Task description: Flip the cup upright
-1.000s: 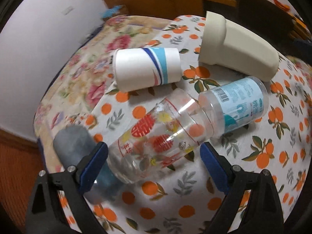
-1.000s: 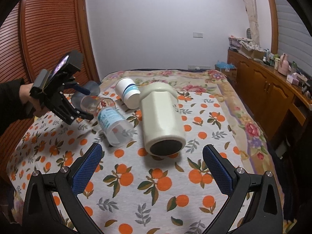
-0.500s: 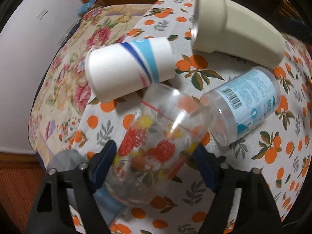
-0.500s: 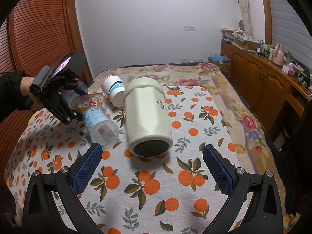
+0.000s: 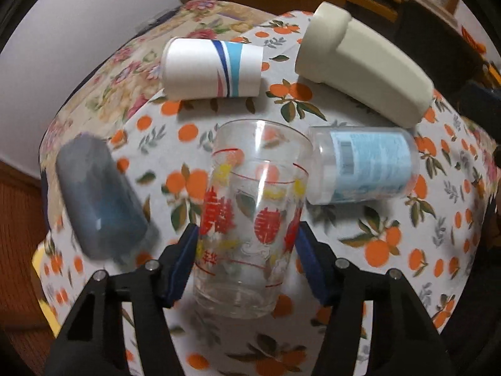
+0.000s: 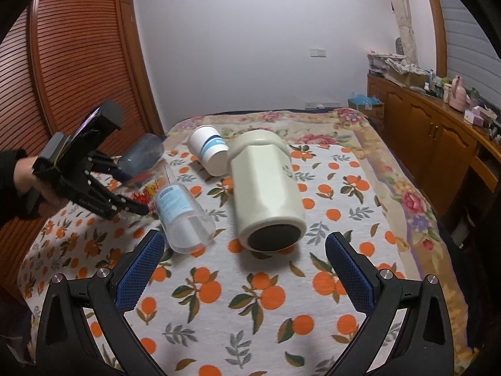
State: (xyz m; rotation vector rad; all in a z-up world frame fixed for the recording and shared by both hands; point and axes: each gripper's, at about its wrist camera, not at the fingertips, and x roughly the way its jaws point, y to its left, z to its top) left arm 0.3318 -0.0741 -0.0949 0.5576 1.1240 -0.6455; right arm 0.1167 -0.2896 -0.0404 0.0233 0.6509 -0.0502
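Left gripper [image 5: 247,241]: jaws closed on the glass cup, one blue pad on each side of its lower half; seen also from the right wrist view at the left edge, held by a hand in a dark sleeve [image 6: 18,175].
Glass cup [image 5: 250,216]: clear, printed with red characters, yellow marks and red rings; held between the left jaws with its open rim pointing away from the camera and its thick base nearest; whether the base touches the cloth cannot be told; its rim sits just beside the clear bottle.
Right gripper [image 6: 244,269]: jaws wide, holding nothing; blue pads well apart above the orange-print cloth, near the cream container's dark end.
Orange-print cloth [image 6: 256,310]: white with oranges and leaves; spread over a floral bedcover [image 6: 316,128] on the bed; all items lie on it.
Clear bottle [image 5: 366,166]: lying on its side, pale blue label with a barcode; right of the glass cup.
Paper cup [image 5: 213,69]: white with blue stripes; lying on its side beyond the glass cup.
Cream container [image 5: 363,69]: large, lying on its side; far right in the left wrist view.
Grey-blue cup [image 5: 100,200]: translucent, blurred, lying on its side left of the left jaws.
Surroundings: wooden slatted doors [image 6: 62,69] at left; wooden cabinet [image 6: 432,134] with clutter at right.
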